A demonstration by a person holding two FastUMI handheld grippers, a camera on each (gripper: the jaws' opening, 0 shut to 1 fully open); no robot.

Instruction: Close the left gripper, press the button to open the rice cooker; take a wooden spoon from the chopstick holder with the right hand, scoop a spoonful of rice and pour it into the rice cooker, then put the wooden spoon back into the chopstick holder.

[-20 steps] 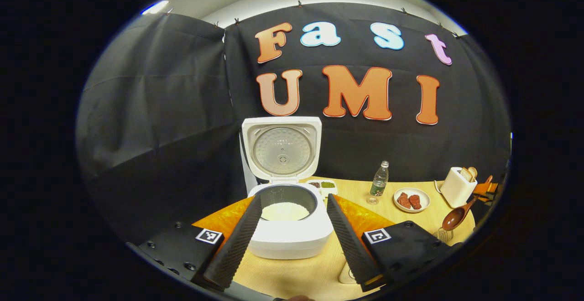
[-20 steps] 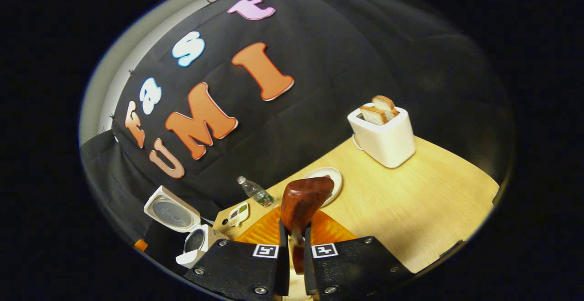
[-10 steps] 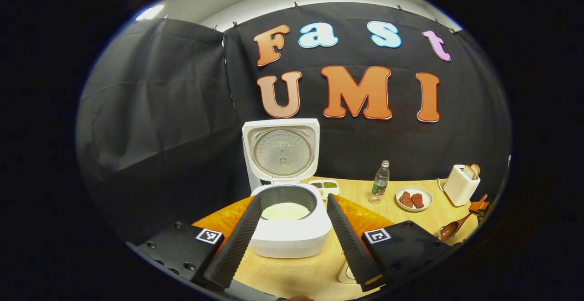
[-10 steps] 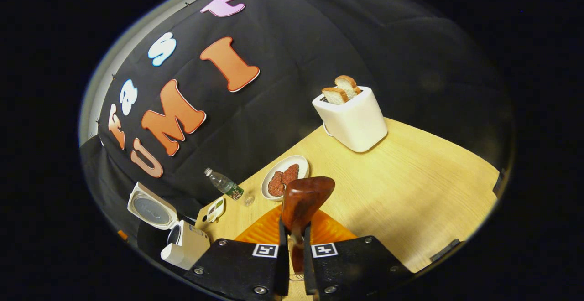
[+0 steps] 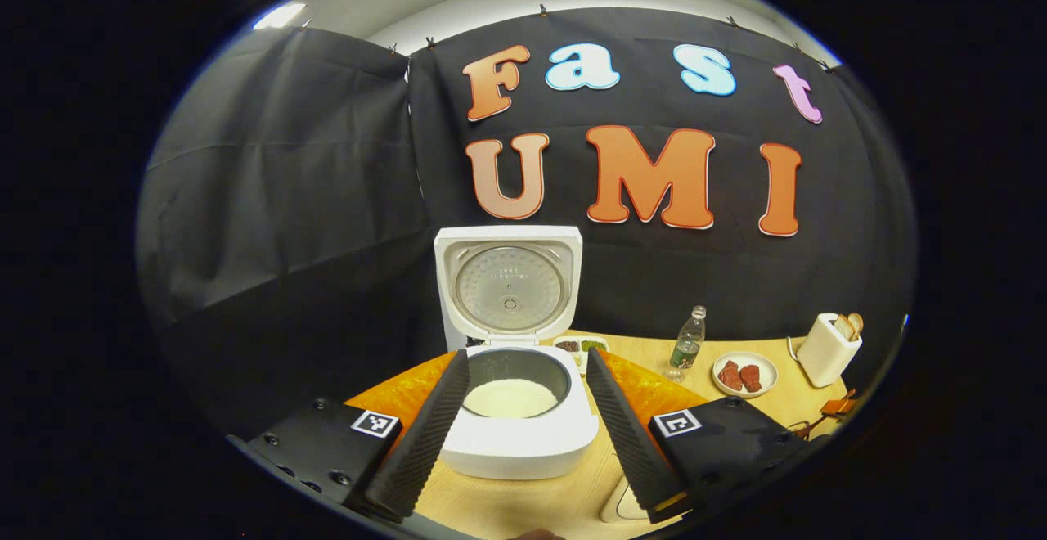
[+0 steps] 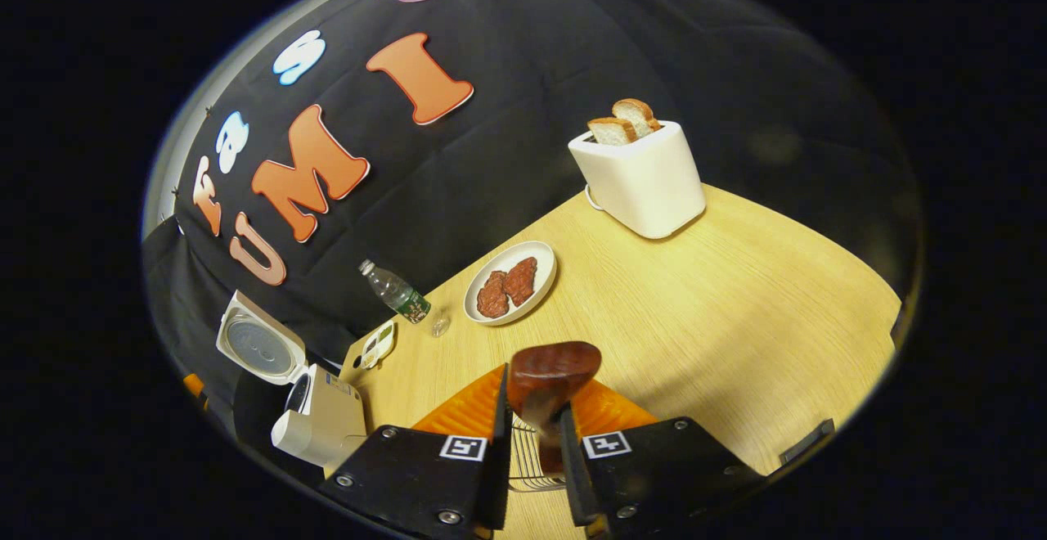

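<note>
Here the wooden spoon [image 6: 550,376] stands between the right gripper's [image 6: 532,442] parted fingers.

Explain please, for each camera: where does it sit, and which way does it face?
Left gripper view: rides on the left tongs, level, facing the open rice cooker; its own fingers spread.
Right gripper view: rides on the right tongs, tilted down over the wire chopstick holder; its fingers flank the wooden spoon.
Shared: rice cooker, bottle, plate, toaster.
</note>
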